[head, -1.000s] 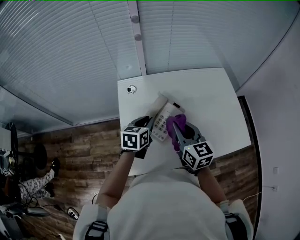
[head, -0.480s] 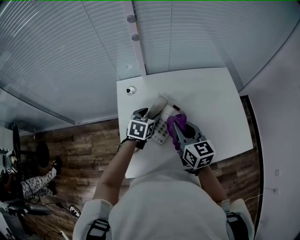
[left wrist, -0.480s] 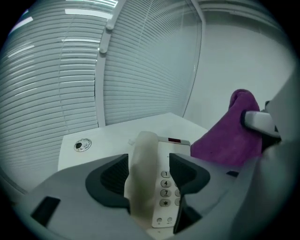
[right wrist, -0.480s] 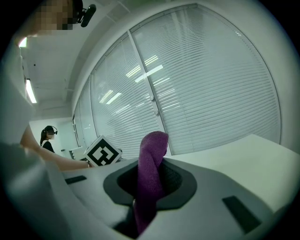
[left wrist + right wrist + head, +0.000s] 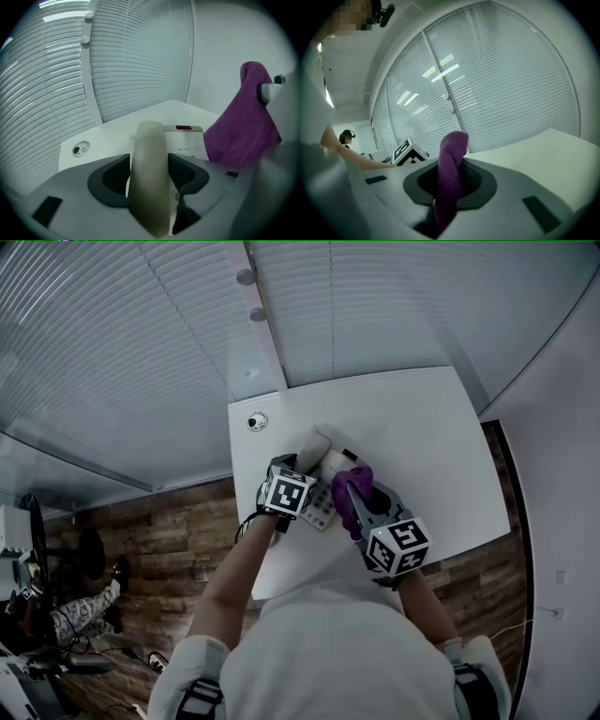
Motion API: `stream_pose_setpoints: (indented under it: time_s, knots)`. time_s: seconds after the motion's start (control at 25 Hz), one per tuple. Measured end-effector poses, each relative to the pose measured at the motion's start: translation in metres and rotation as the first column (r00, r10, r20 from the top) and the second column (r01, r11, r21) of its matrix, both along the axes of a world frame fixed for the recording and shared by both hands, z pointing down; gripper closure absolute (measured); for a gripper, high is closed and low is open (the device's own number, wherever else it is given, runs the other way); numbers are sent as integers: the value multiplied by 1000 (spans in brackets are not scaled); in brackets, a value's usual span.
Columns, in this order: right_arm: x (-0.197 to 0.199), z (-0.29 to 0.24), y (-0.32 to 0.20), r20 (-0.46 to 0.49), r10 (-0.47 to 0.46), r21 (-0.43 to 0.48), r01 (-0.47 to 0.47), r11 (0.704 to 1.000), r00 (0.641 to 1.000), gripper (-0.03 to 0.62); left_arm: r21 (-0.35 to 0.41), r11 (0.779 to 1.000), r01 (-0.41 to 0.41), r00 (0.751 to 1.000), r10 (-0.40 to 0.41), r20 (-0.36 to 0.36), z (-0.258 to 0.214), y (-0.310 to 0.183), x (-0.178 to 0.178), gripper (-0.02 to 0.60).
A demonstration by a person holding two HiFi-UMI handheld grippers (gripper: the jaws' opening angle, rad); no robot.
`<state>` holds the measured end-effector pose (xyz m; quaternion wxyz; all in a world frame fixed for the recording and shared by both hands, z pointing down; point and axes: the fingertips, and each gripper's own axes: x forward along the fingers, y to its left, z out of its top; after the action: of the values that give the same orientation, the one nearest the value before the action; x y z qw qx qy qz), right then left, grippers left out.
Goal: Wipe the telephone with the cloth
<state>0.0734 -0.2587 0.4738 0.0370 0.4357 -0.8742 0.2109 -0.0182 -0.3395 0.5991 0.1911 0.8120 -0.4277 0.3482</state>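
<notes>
A white desk telephone point(image 5: 326, 505) lies on the white table point(image 5: 422, 427), its pale handset point(image 5: 315, 448) along the left side. My left gripper point(image 5: 302, 468) is over that handset point(image 5: 149, 173); its jaws are opening, one on each side of it, and I see no squeeze. The phone's base point(image 5: 185, 140) shows just beyond. My right gripper point(image 5: 354, 491) is shut on a purple cloth point(image 5: 354, 486), which hangs over the phone's right side. The cloth point(image 5: 451, 178) stands up between the right jaws, and it shows as a purple fold point(image 5: 243, 122) in the left gripper view.
A small round fitting point(image 5: 256, 421) sits in the table's far left corner. Window blinds point(image 5: 141, 352) run behind the table. Wooden floor point(image 5: 178, 540) lies to the left, where a seated person point(image 5: 66, 615) and cables are.
My left gripper has moved from the phone's near left side forward onto the handset. The right gripper and cloth have stayed over the phone.
</notes>
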Motion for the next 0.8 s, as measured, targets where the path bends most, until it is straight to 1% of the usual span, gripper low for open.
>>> stream_pose_setpoints:
  time_s: [0.04,0.16,0.4,0.52,0.68,0.8]
  knots:
    - [1,1,-1,2,1,-3,-1,1000,1000,534,4,1000,-6,1000,6,10,1,-1,0,324]
    - [0,3,-4,6,1,-12,-1,1000,1000,534,-11,1000,-23,1000,23,10,1,-2,1,331]
    - [-5,3,-5,2,-10,-6,10,1000,1000,534,-21,999,-42,999,41,-27,2,-1,3,347]
    - [-6,3,-5,2,-11,-5,11,1000,1000,534,-7,999,-44,998,44,-39,-1,0,2,350]
    - [-6,4,-5,4,-8,-6,8,1000,1000,534,-7,1000,-26,997,26,-78,-6,0,-2,350]
    - [-5,3,-4,5,-7,-5,7,1000,1000,534,-15,1000,-5,992,3,-126,-11,1,-6,350]
